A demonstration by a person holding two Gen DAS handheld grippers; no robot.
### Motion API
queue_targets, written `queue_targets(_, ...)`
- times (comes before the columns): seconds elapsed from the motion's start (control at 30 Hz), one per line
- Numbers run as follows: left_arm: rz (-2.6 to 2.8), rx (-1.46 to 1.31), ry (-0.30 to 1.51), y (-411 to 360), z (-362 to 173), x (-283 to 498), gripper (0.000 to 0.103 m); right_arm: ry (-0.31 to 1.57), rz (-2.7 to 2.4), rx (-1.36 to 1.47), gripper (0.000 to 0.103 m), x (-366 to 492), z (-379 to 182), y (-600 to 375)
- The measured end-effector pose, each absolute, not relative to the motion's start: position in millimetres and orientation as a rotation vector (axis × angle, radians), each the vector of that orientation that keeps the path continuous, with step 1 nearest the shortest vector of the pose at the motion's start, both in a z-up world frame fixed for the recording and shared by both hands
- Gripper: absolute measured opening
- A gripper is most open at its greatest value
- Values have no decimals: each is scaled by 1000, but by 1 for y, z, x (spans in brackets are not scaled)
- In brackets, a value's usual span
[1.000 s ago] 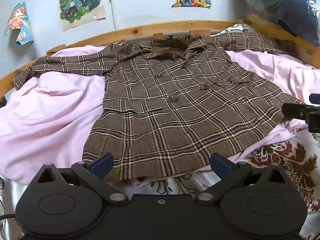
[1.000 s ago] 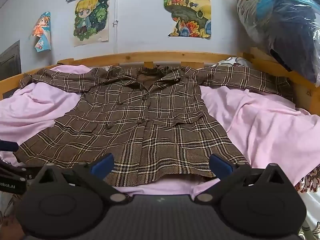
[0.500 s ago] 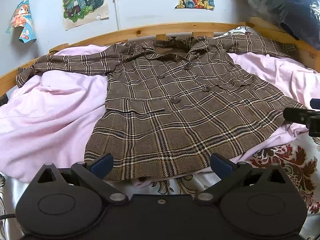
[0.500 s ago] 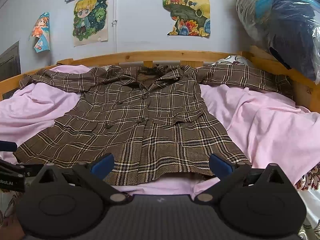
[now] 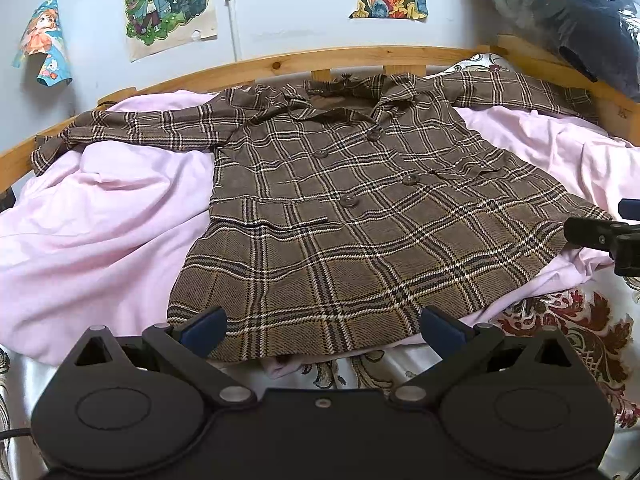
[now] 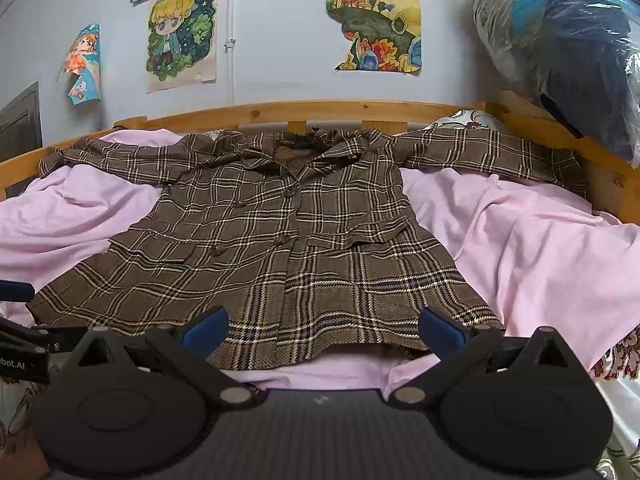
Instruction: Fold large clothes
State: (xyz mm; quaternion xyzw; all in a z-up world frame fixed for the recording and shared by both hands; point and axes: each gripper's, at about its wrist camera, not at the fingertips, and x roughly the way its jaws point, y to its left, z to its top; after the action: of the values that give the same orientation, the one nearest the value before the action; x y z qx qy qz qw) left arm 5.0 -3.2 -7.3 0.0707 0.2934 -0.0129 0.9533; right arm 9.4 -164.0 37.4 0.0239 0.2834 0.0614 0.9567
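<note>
- Left hand-held gripper [image 5: 322,326]: jaws spread wide, nothing between them. Its blue-padded fingertips [image 5: 204,325] sit at the near hem of the garment; contact with the cloth cannot be confirmed.
- Right hand-held gripper [image 6: 324,325]: jaws likewise spread wide and empty, positioned at the same hem further along, toward the garment's right corner. Its black body also shows at the right edge of the left wrist view.
- White satin bedcover with dark red floral print [image 5: 580,320]: exposed at the near edge of the bed, below the hem.
- Brown plaid double-breasted wool coat [image 5: 360,220]: lies face up and unfolded on the bed, buttoned, hem nearest the cameras, collar at the far end. Both sleeves are stretched outward to either side along the far rail. Two flap pockets are visible on the front.
- Pale pink crumpled sheet [image 6: 520,248]: spread under the coat, visible on both sides of it.
- Curved pine bed rail [image 6: 320,110]: runs behind the collar and around both sides.
- Clear plastic bag of dark blue bedding [image 6: 560,48]: rests above the rail at the far right.
- Pale blue wall [image 6: 272,40]: carries several cartoon posters [image 6: 182,36].
</note>
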Motion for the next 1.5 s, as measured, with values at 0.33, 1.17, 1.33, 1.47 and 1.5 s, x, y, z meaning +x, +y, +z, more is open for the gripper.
queue_targets(0.33,-24,144,590,-5,-7,4,102,574,125,48,103,10,37,-164)
queue_targets(1.17,-8,144,603,-5,-8,7,102,582,121,20,103,10,36,-159)
queue_targets(1.33,-7,144,604,-5,-7,8,102,596,140,23,103,12,36,-158)
queue_targets(1.47,-9,149,617,-5,-4,15,102,601,144,24,103,17,42,-157)
queue_targets(1.5,-7,153,626,-5,-3,19,102,604,139,27,103,19,45,-158)
